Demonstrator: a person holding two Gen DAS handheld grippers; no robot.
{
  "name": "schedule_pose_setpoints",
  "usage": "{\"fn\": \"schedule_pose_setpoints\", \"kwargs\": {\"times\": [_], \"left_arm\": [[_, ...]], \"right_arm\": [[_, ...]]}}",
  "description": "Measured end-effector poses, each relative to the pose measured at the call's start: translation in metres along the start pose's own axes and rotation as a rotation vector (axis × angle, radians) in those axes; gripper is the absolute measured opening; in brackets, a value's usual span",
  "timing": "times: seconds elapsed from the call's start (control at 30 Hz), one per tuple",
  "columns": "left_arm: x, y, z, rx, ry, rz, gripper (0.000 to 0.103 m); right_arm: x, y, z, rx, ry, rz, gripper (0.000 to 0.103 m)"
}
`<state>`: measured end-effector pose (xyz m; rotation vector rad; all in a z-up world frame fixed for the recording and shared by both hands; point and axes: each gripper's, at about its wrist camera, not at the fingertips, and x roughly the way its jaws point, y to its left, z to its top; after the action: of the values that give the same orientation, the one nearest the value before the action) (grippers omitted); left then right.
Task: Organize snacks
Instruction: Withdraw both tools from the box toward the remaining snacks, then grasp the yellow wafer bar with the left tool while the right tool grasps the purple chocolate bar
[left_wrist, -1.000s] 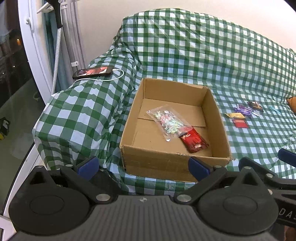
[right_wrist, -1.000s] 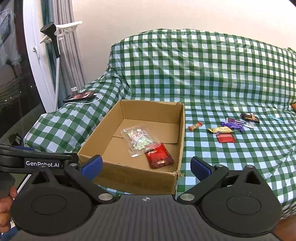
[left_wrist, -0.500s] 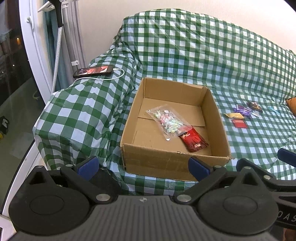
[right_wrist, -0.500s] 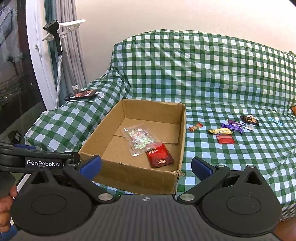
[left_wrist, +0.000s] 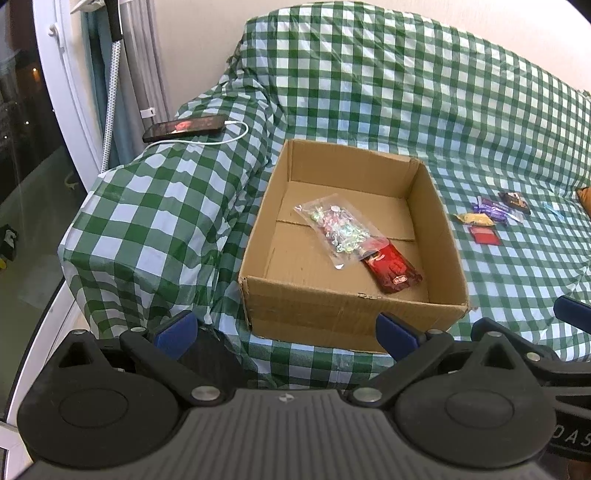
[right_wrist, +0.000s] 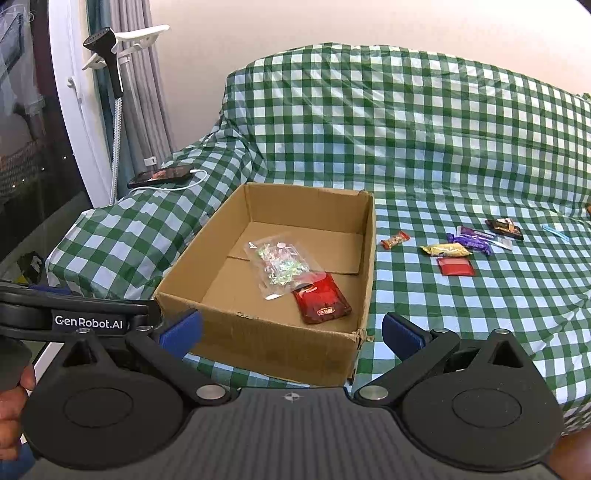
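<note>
Snacks in small wrappers lie scattered on the green-and-white checked cover of the sofa, ahead and to the right of the right gripper: an orange-brown candy bar just beside the box wall, then a yellow packet, a flat red sachet, a purple wrapper and a dark packet farther right. Straight ahead of both grippers sits an open brown cardboard box, and inside it a clear bag of pastel sweets partly overlaps a glossy red pouch. The box is probably the collecting place, so two items look sorted and the loose ones remain. The left gripper and the right one both stand wide open and hold nothing, hovering short of the box's near wall. The right gripper is nearer the loose snacks, so it seems better placed for the next pick. A black phone on a white cable rests on the sofa arm, far left.
</note>
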<state>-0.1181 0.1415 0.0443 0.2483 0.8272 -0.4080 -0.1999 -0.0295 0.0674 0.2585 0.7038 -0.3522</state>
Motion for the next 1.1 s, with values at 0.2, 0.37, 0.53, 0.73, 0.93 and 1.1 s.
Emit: {"fn": "schedule_pose_setpoints", "kwargs": {"times": [0.2, 0.37, 0.53, 0.73, 0.93, 1.1], "left_arm": [[0.015, -0.01, 0.003, 0.026, 0.039, 0.015, 0.103], [0.031, -0.025, 0.011, 0.062, 0.075, 0.022, 0.103], [0.043, -0.051, 0.028, 0.118, 0.078, 0.016, 0.103], [0.058, -0.101, 0.058, 0.201, 0.073, -0.022, 0.103], [0.083, -0.16, 0.092, 0.271, 0.089, -0.091, 0.103], [0.112, -0.215, 0.121, 0.326, 0.101, -0.138, 0.103]], "right_arm": [[0.013, -0.011, -0.002, 0.03, 0.034, 0.013, 0.103], [0.028, -0.026, -0.003, 0.067, 0.067, 0.021, 0.103], [0.039, -0.049, 0.001, 0.115, 0.067, 0.012, 0.103], [0.047, -0.095, 0.008, 0.205, 0.052, -0.034, 0.103], [0.054, -0.16, 0.02, 0.276, 0.02, -0.131, 0.103], [0.063, -0.225, 0.028, 0.337, 0.002, -0.24, 0.103]]}}
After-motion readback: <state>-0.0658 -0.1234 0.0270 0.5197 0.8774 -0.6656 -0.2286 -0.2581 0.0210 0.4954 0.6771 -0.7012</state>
